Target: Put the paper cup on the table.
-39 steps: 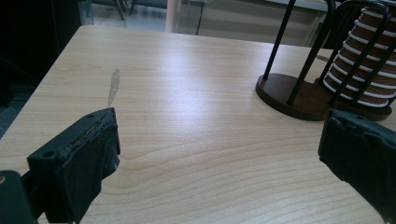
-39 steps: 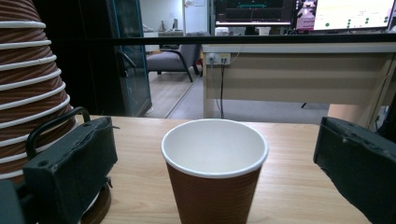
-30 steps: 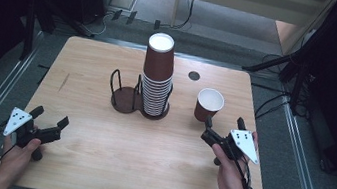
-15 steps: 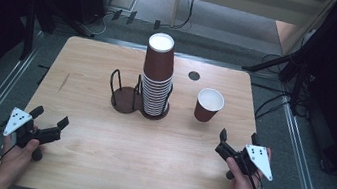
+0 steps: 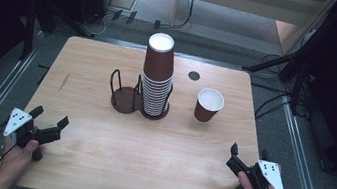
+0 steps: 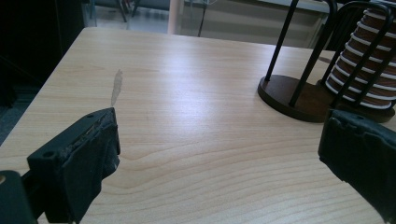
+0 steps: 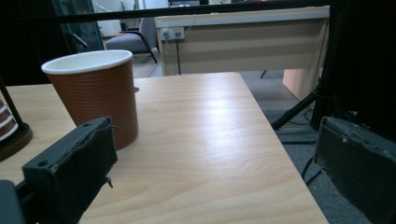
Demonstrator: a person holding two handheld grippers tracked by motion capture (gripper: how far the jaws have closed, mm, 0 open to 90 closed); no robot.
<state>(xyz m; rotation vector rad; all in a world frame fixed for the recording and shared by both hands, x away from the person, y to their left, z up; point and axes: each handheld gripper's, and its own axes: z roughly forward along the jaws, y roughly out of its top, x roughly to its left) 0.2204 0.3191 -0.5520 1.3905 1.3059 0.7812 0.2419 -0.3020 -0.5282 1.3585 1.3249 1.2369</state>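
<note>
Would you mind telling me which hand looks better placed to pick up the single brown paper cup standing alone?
Right, probably. The right tongs sit open on the single brown paper cup's side; the left tongs lie beyond the black wire cup holder.

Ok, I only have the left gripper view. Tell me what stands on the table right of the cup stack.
Observer: A single brown paper cup, upright, open end up, apart from the stack of cups.
Operator: Report the right hand-held gripper.
Observer: The right hand-held gripper is open near the table's near right corner, holding nothing.
Operator: Check the holder's other side.
Observer: The wire cup holder's left bay is empty; the stack fills the right one.
</note>
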